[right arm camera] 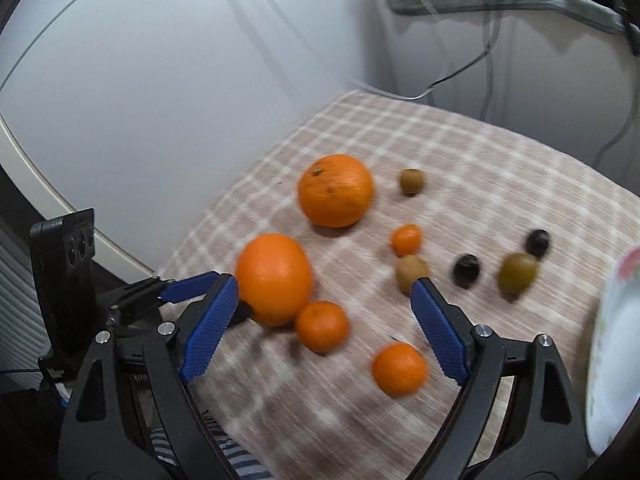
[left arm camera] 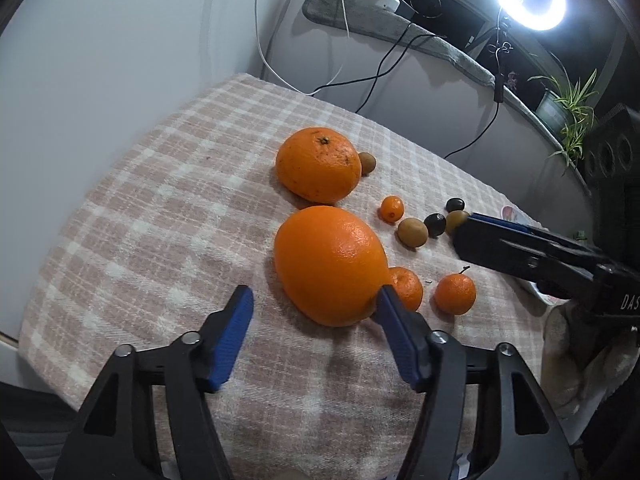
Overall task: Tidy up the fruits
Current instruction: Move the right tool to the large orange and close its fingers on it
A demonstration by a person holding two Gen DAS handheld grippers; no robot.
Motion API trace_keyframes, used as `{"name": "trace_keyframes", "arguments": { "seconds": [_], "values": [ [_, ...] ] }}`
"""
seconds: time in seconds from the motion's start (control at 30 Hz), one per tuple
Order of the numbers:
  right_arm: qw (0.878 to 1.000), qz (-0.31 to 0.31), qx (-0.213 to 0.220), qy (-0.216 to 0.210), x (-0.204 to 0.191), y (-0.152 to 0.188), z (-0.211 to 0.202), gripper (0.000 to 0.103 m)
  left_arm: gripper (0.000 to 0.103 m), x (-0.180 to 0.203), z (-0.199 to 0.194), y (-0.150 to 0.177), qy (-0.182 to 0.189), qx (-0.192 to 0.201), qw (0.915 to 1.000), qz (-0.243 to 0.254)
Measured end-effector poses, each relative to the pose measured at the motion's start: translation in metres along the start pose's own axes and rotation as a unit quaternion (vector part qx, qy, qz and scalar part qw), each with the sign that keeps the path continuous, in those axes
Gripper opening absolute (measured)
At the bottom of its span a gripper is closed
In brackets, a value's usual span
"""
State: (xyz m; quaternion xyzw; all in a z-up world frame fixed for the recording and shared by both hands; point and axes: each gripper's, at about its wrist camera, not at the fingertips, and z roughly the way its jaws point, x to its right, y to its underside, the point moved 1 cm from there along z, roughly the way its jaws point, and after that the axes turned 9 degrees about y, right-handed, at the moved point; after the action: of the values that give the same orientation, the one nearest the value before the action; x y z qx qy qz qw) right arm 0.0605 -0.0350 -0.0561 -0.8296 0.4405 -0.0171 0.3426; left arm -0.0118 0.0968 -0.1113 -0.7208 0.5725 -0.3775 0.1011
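Fruits lie mid-worktop (left arm camera: 132,216). Left tool (left arm camera: 314,304) wide open, holds nothing; big orange (left arm camera: 330,266) just ahead, touching its right pad, long axis roughly along the fingers. Right tool (right arm camera: 324,290) also wide open and empty, nearer the small mandarins (right arm camera: 400,368); plate (right arm camera: 616,360) at right edge.

Checked cloth (left arm camera: 168,216) was woven, matt, rough; big orange (left arm camera: 328,264) glossy, dimpled; claw pads (left arm camera: 236,340) blue ribbed, black plastic frames; plate (right arm camera: 616,360) glossy.
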Motion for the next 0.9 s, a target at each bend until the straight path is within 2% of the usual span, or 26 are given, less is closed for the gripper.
{"name": "trace_keyframes", "arguments": {
  "seconds": [0.07, 0.4, 0.5, 0.9],
  "values": [
    [1.0, -0.003, -0.016, -0.014, -0.007, -0.005, 0.012, 0.091, 0.071, 0.001, 0.002, 0.0, 0.002, 0.001, 1.0, 0.003],
    [0.994, -0.006, -0.081, -0.068, -0.021, -0.012, 0.052, 0.09, 0.071, 0.001, 0.013, -0.002, 0.023, 0.011, 0.9996, -0.007],
    [0.993, -0.007, -0.091, -0.08, -0.025, -0.012, 0.058, 0.082, 0.071, 0.0, 0.015, -0.002, 0.029, 0.013, 0.9995, -0.01],
    [0.989, -0.016, -0.124, -0.079, -0.03, -0.005, 0.077, 0.068, 0.071, -0.002, 0.028, -0.001, 0.04, -0.002, 0.999, -0.02]
  ]
}}
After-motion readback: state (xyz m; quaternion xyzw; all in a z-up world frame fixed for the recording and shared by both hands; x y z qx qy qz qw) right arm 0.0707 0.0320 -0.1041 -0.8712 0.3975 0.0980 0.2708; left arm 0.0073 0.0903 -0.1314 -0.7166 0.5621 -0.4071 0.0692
